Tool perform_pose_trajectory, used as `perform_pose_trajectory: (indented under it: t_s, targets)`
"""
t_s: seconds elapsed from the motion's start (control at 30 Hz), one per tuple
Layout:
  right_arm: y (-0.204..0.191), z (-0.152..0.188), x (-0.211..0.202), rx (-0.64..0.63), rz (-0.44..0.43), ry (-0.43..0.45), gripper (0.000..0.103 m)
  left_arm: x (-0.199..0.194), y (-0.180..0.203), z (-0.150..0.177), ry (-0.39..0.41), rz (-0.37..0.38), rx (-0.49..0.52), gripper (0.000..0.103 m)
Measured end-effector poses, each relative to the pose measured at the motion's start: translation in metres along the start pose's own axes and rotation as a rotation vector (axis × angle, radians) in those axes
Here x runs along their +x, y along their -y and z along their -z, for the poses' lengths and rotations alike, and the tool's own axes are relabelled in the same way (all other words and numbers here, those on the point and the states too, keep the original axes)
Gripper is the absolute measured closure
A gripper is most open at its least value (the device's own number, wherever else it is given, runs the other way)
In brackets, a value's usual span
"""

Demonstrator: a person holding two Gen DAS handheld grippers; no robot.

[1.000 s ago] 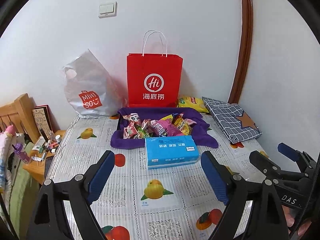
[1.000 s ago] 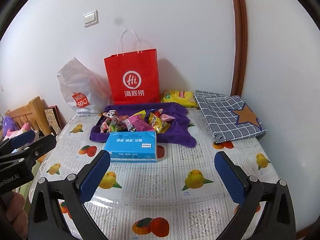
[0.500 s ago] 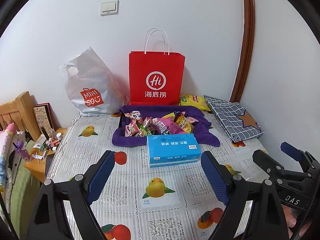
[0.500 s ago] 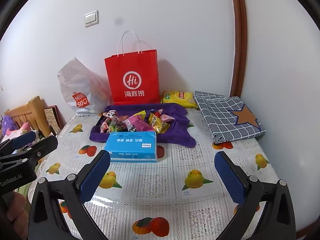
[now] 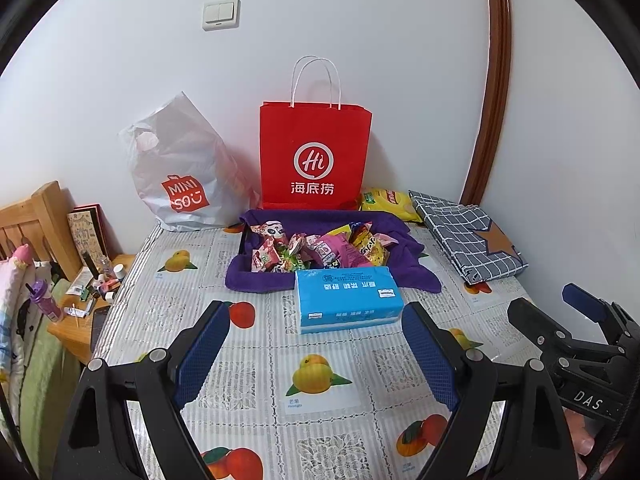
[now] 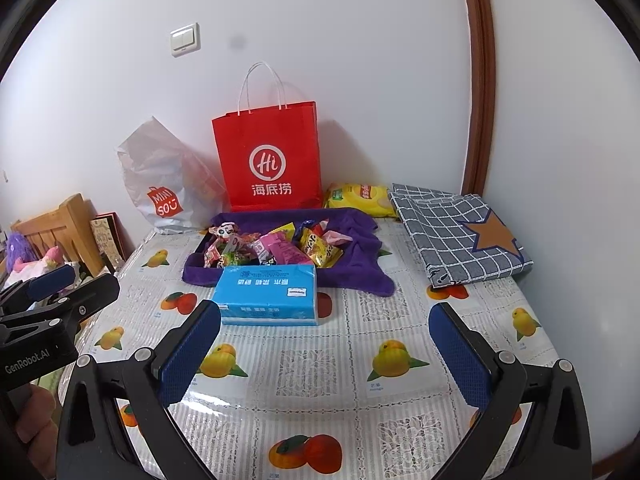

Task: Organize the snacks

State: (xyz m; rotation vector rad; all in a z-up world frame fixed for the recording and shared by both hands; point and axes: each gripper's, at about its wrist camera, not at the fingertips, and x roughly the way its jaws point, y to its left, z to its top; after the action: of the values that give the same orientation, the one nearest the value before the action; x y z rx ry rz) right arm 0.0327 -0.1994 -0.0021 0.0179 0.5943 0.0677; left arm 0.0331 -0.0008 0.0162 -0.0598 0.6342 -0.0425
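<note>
Lower left of the left wrist view, your left gripper [image 5: 316, 340] hangs over the table [image 5: 256, 360] with its jaws spread wide and nothing between them. Just above it in the frame lies the tissue pack [image 5: 348, 296], its long axis running left to right across the picture, print upside down to you. Behind the pack, mid-frame, the snacks [image 5: 316, 250] sit heaped in a tray lined with a purple cloth [image 5: 260, 280]; the packets point every which way, so no single axis holds for the heap. The pack touches the cloth's near edge. At upper centre stands the red bag [image 5: 314, 160], upright against the wall, with the white bag [image 5: 180, 176] to its left. To the red bag's right a yellow packet [image 5: 386, 202] lies flat outside the tray, long axis left to right, beside the folded checked cloth [image 5: 468, 240].

In the right wrist view your right gripper [image 6: 324, 356] is likewise spread and empty, low in the frame, aimed at the pack.

As for the step: both claws hover short of everything. This fits a heap waiting to be sorted as well as snacks already gathered into the tray, and I cannot tell which. Should you reach for the heap, mind that the pack blocks the near approach, and the loose, crinkly packets will likely slip unless pinched squarely.
</note>
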Motion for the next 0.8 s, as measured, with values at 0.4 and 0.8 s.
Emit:
perform_pose_trajectory:
  t_s: [0.4,0.8]
  targets:
    - [-0.0022,-0.0012,-0.0012,-0.001,-0.003,0.002,0.0,-0.0004,-0.0001,-0.0007,-0.001,0.0,0.0,0.016]
    - [-0.0022,-0.0023,-0.0021,0.002,-0.007,0.006,0.0,-0.0009,0.0005,-0.0015,0.0,-0.001,0.0,0.016]
